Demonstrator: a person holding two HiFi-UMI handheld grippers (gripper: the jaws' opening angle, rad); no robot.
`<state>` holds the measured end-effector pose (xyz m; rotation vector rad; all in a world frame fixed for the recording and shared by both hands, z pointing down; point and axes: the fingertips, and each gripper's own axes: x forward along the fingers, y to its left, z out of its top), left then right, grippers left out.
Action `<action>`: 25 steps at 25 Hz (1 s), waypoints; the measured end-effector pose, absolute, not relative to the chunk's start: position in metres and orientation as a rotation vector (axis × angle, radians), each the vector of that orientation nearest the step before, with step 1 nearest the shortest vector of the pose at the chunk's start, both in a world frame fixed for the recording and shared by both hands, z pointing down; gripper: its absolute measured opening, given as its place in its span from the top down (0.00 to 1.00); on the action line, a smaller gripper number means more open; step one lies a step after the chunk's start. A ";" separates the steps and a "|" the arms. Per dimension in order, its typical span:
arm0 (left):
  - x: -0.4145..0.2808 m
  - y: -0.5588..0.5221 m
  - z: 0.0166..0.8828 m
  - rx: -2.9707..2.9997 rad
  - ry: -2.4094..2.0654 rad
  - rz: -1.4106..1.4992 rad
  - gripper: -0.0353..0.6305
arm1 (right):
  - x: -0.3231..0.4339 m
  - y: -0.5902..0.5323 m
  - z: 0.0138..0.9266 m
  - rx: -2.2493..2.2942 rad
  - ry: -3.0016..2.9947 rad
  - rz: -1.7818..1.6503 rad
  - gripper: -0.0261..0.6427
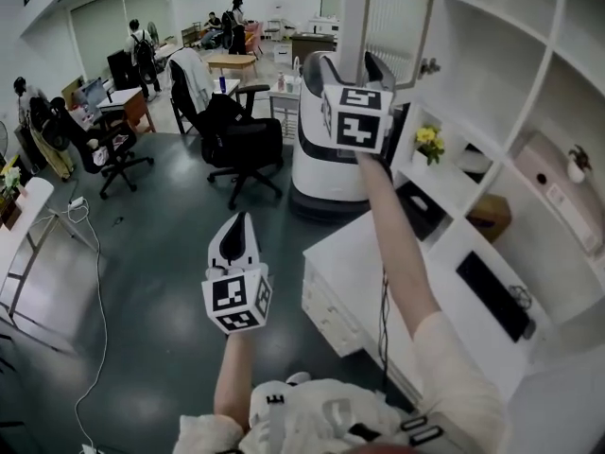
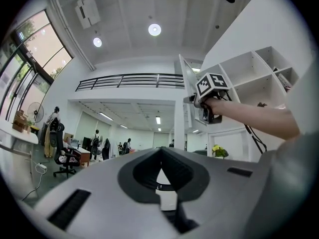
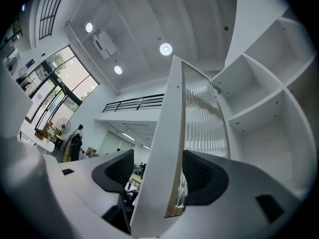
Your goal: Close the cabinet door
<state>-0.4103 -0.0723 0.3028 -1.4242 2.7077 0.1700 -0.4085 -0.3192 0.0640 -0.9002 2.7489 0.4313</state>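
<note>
Right gripper (image 3: 158, 178): the dark ribbed pads (image 3: 117, 171) pinch the free edge of the cabinet door (image 3: 164, 123), one pad on each face. The door has a smooth white frame around a panel of fluted glass (image 3: 202, 113). It stands swung wide open, edge-on to the camera, and is hinged at the top of the white shelf unit (image 1: 492, 83). The head view shows a small knob (image 1: 430, 66) on the door, just beside the gripper.

Left gripper (image 2: 162, 153): its fingers are pressed together to a point with nothing between them. It is held low and well apart from the door, over the glossy dark grey floor (image 1: 142, 282).

Surroundings:
- The open compartments hold yellow flowers (image 1: 427, 138) and a brown box (image 1: 490, 218).
- A rounded white machine with a dark band (image 1: 326, 159) stands just beside the unit, below the door.
- A black office chair (image 1: 241, 135) is near it.
- Desks and people are farther back.
</note>
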 end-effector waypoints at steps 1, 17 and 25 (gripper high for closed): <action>-0.411 -0.070 0.303 -1.414 2.708 0.178 0.94 | -0.410 -0.321 0.066 -0.909 2.753 0.434 0.54; -0.421 -0.057 0.308 -1.346 2.743 0.227 0.94 | -0.419 -0.344 0.077 -1.020 2.781 0.450 0.54; -0.418 -0.062 0.306 -1.372 2.736 0.213 0.94 | -0.412 -0.341 0.076 -1.012 2.771 0.442 0.54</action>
